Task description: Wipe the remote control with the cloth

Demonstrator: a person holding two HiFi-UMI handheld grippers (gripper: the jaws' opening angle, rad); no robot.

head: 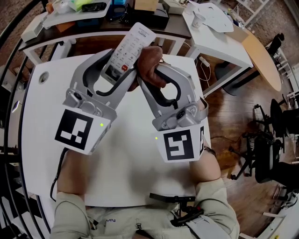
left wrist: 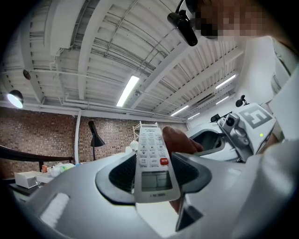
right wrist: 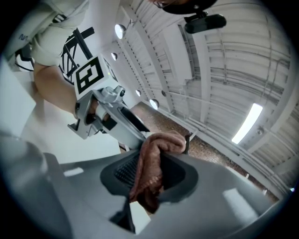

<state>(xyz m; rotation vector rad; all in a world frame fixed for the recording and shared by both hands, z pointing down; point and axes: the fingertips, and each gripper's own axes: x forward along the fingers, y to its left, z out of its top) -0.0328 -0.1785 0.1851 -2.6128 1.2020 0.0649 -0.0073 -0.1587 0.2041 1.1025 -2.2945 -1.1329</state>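
Observation:
A white remote control (head: 130, 49) with a red button and a small screen stands tilted above the white table (head: 46, 121), held in my left gripper (head: 120, 74), whose jaws are shut on its lower end. In the left gripper view the remote (left wrist: 152, 158) fills the gap between the dark pads. My right gripper (head: 148, 73) is shut on a reddish-brown cloth (head: 150, 65), bunched against the remote's right side. In the right gripper view the cloth (right wrist: 152, 170) hangs folded between the jaws, with the left gripper (right wrist: 122, 122) just behind it.
A second white table (head: 219, 37) with a paper cup (head: 198, 19) stands at the back right. A cluttered desk (head: 70, 14) runs along the back. A black office chair (head: 266, 154) sits on the wooden floor at the right. A dark railing (head: 11, 70) curves along the left.

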